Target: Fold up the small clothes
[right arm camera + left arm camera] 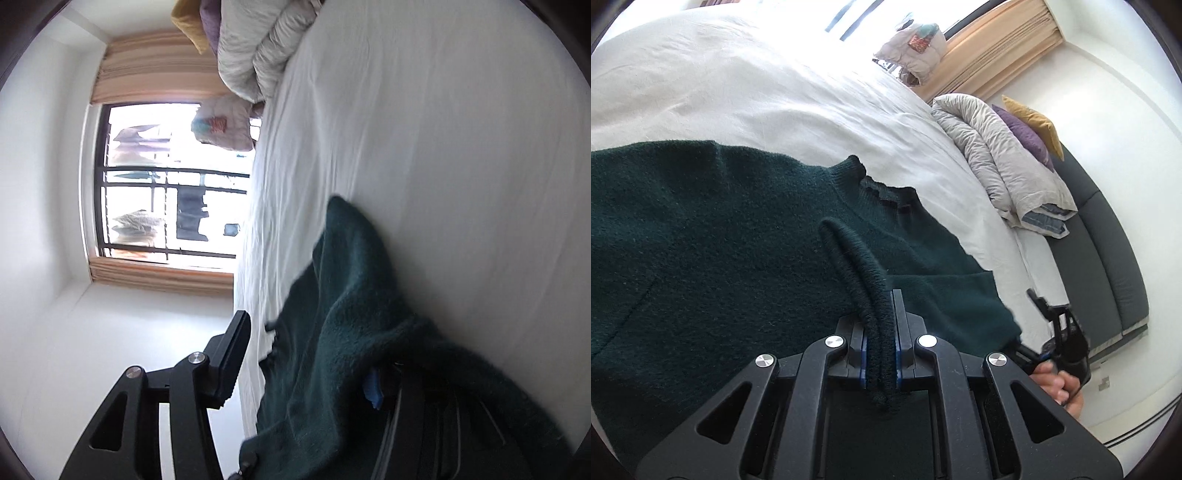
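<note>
— What has the left gripper (881, 332) got?

— A ribbed edge of the dark green sweater (720, 240). The jaws are pressed together on it, and the knit runs right through between the blue pads, a tuft hanging out behind them. Ahead of the jaws that edge rises in a narrow ridge.

— And the rest of the sweater?

— Spread on the white bed sheet (757, 92), mostly ahead of the jaws and off to their left. The neckline lies a bit beyond the tips, to the right.

— The right gripper (306, 358)?

— Its jaws are spread. One black finger (231, 360) stands bare, apart from the cloth. The other is buried under sweater folds, only a bit of blue pad (372, 391) peeking out. So the cloth sits between and over the jaws, not pinched. That view is blurred.

— Anything else around?

— From the left side, the person's hand (1058, 384) on the other gripper's handle, off to the right. Far beyond the jaws, a rolled grey duvet (997, 158) with a purple cushion (1027, 134) and a mustard cushion (1034, 120), peach curtains (159, 55), and a barred window (166, 184).
</note>
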`<state>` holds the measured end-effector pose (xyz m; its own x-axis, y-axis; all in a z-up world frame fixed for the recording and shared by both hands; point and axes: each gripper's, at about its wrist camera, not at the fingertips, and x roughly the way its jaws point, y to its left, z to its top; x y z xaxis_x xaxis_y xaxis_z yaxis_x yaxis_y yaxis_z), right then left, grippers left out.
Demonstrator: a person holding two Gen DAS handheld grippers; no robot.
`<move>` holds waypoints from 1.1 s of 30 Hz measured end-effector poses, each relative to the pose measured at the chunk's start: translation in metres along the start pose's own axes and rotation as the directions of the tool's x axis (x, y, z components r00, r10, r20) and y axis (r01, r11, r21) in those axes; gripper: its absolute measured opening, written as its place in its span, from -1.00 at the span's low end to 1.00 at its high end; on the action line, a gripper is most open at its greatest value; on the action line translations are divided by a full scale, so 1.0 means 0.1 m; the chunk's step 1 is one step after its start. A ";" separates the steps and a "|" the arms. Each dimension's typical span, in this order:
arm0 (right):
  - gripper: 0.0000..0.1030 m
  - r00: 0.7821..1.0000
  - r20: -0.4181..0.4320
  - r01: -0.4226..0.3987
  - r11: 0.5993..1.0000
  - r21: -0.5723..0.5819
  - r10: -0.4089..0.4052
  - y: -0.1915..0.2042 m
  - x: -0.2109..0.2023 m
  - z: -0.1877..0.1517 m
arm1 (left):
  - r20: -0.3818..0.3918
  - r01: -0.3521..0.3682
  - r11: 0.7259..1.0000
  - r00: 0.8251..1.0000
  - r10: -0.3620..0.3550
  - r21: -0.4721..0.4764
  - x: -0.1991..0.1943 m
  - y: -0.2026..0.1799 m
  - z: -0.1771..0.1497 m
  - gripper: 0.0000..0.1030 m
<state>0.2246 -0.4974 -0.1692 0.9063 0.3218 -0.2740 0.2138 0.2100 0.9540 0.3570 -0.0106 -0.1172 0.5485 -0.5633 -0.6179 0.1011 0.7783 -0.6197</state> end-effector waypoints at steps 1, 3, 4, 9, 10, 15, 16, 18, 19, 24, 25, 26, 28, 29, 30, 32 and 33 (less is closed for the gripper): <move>0.11 1.000 0.013 -0.011 1.000 0.003 0.011 -0.04 -0.03 0.01 | -0.004 -0.005 1.000 1.000 0.005 0.000 0.04 0.01 -0.01 -0.84; 0.03 1.000 0.013 -0.021 1.000 0.015 0.021 -0.16 -0.06 -0.01 | -0.016 -0.025 1.000 1.000 0.024 -0.003 0.11 0.05 -0.04 -0.83; -0.14 1.000 0.000 0.000 1.000 -0.001 0.000 -0.21 -0.04 -0.04 | -0.022 -0.041 0.999 0.999 0.041 -0.007 0.16 0.08 -0.05 -0.83; -0.32 0.999 -0.037 0.025 0.999 -0.040 -0.027 -0.20 -0.11 -0.15 | -0.033 -0.074 0.997 0.997 0.073 -0.024 0.26 0.21 -0.06 -0.83; -0.31 0.999 -0.043 0.026 0.999 -0.032 -0.028 -0.21 -0.15 -0.14 | -0.025 -0.084 0.996 0.996 0.084 -0.010 0.26 0.19 -0.05 -0.83; -0.12 0.991 -0.078 0.103 0.994 -0.037 -0.106 -0.21 -0.42 -0.24 | -0.053 -0.116 0.993 0.992 0.118 0.038 0.30 0.21 -0.03 -0.82; -0.01 0.989 -0.086 0.118 0.992 -0.033 -0.120 -0.20 -0.47 -0.28 | -0.056 -0.115 0.993 0.992 0.117 0.039 0.30 0.21 -0.03 -0.81; 0.09 0.983 -0.084 0.158 0.987 -0.033 -0.161 -0.14 -0.63 -0.32 | -0.066 -0.116 0.992 0.991 0.119 0.038 0.29 0.22 -0.03 -0.80; 0.17 0.981 -0.072 0.176 0.983 -0.054 -0.179 -0.07 -0.68 -0.34 | -0.072 -0.116 0.992 0.990 0.119 0.038 0.30 0.22 -0.02 -0.79; 0.20 0.983 -0.083 0.139 0.955 -0.262 -0.166 0.51 -0.57 -0.40 | -0.082 -0.175 0.980 0.980 0.183 0.090 0.21 0.14 -0.03 -0.69; 0.20 0.981 -0.105 0.126 0.946 -0.299 -0.164 0.60 -0.46 -0.41 | -0.073 -0.200 0.975 0.975 0.208 0.098 0.16 0.13 -0.03 -0.64; 0.20 0.978 -0.125 0.119 0.940 -0.320 -0.166 0.66 -0.35 -0.43 | -0.058 -0.233 0.967 0.969 0.240 0.103 0.11 0.13 -0.03 -0.63; 0.19 0.966 -0.194 0.090 0.928 -0.362 -0.169 0.73 -0.08 -0.46 | 0.009 -0.331 0.939 0.943 0.332 0.094 -0.05 0.13 -0.01 -0.61; 0.19 0.959 -0.218 0.085 0.919 -0.386 -0.180 0.73 0.07 -0.48 | 0.049 -0.389 0.918 0.921 0.386 0.083 -0.14 0.12 -0.02 -0.61; 0.19 0.954 -0.234 0.085 0.916 -0.392 -0.189 0.71 0.17 -0.49 | 0.095 -0.421 0.904 0.906 0.413 0.077 -0.22 0.08 -0.03 -0.61; 0.19 0.941 -0.264 0.102 0.923 -0.372 -0.210 0.58 0.38 -0.44 | 0.131 -0.362 0.920 0.930 0.344 0.148 -0.23 -0.10 -0.08 -0.60; 0.19 0.936 -0.275 0.111 0.925 -0.363 -0.220 0.50 0.48 -0.39 | 0.125 -0.355 0.913 0.934 0.336 0.200 -0.17 -0.20 -0.11 -0.60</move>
<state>0.2648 -0.4355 -0.1398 0.7011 0.5085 -0.4998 0.1662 0.5651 0.8081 0.3364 -0.0196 -0.0992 0.6497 -0.2299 -0.7246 0.0633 0.9662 -0.2498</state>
